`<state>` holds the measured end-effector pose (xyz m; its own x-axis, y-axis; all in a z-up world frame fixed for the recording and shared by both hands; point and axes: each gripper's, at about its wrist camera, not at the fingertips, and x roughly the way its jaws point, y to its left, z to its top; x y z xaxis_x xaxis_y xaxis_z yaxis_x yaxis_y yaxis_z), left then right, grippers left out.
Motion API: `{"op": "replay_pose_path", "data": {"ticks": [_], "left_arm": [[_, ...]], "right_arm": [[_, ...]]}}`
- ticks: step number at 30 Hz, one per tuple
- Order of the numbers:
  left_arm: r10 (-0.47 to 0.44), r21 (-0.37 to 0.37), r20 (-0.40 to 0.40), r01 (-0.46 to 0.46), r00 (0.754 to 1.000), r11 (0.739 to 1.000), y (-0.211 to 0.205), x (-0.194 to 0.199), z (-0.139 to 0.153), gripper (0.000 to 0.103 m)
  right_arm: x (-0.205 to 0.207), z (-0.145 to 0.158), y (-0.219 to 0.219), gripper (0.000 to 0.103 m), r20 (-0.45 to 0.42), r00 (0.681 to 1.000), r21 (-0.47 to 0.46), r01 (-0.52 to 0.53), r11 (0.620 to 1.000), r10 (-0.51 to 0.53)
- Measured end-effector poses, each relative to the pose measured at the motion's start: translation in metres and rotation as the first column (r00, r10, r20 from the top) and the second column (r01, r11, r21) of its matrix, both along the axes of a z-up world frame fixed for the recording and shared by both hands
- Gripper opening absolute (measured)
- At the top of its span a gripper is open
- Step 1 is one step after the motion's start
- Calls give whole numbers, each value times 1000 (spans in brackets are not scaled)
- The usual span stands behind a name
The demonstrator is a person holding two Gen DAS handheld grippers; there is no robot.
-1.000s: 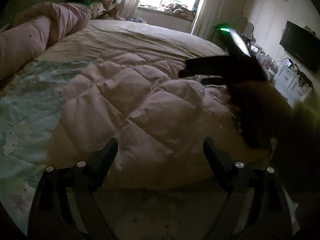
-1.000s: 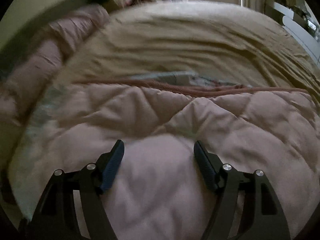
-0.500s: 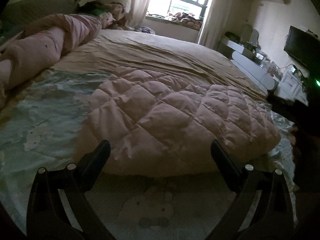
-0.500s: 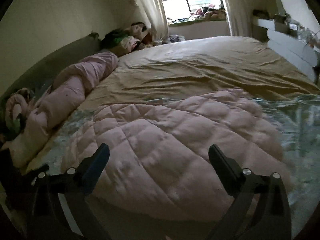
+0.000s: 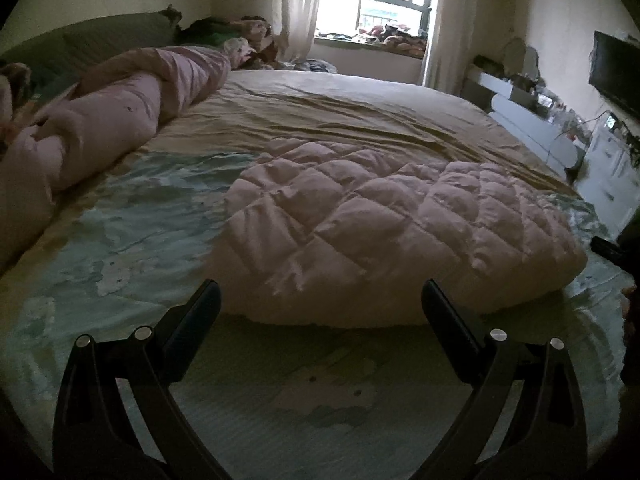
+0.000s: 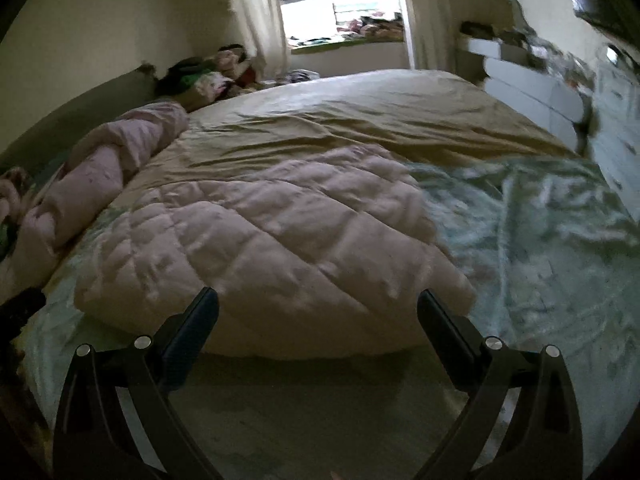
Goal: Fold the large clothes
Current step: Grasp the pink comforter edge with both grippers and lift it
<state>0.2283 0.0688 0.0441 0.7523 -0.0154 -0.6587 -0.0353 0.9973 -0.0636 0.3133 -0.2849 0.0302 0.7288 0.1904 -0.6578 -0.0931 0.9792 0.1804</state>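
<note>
The folded pink quilted coat [image 5: 384, 232] lay on the bed [image 5: 360, 112], resting on a pale green patterned sheet [image 5: 120, 240], with tan bedding beyond it on the far side. The left gripper [image 5: 320, 300] hung just near of the coat's near edge, its fingers [image 5: 196, 316] spread wide and holding nothing. The right gripper [image 6: 318, 308] was likewise fully spread and empty, apart from the coat. A rolled pink duvet [image 5: 120, 120] lay at far left.
</note>
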Motion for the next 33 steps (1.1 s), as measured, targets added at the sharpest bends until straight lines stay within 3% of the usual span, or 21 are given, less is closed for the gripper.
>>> {"op": "replay_pose_path", "data": {"ticks": [6,9,15,18,23,29,33], "left_arm": [[27,9,-43,-27,999,1000,7,3,-17,94],[58,-73,-94,-65,994,995,23,9,-33,94],[99,-221,-189,-140,977,965,52,22,-63,94],[136,-216,-205,-180,969,960,62,27,-70,94],[164,-283,-234,-228,958,932,77,34,-79,94],[173,-413,-252,-268,952,870,91,41,-89,94],[161,-463,-261,-269,952,844,91,50,-95,94]], "right_arm": [[-1,-25,-27,99,-74,994,27,78,997,-76],[-1,-43,-38,99,-126,987,56,110,992,-103],[6,-71,-54,99,-225,967,206,165,965,-118],[13,-81,-61,99,-266,958,312,191,931,-108],[30,-94,-72,99,-323,939,428,254,867,-116],[53,-103,-76,99,-356,929,540,292,789,-100],[70,-109,-73,99,-382,920,583,312,750,-86]]}}
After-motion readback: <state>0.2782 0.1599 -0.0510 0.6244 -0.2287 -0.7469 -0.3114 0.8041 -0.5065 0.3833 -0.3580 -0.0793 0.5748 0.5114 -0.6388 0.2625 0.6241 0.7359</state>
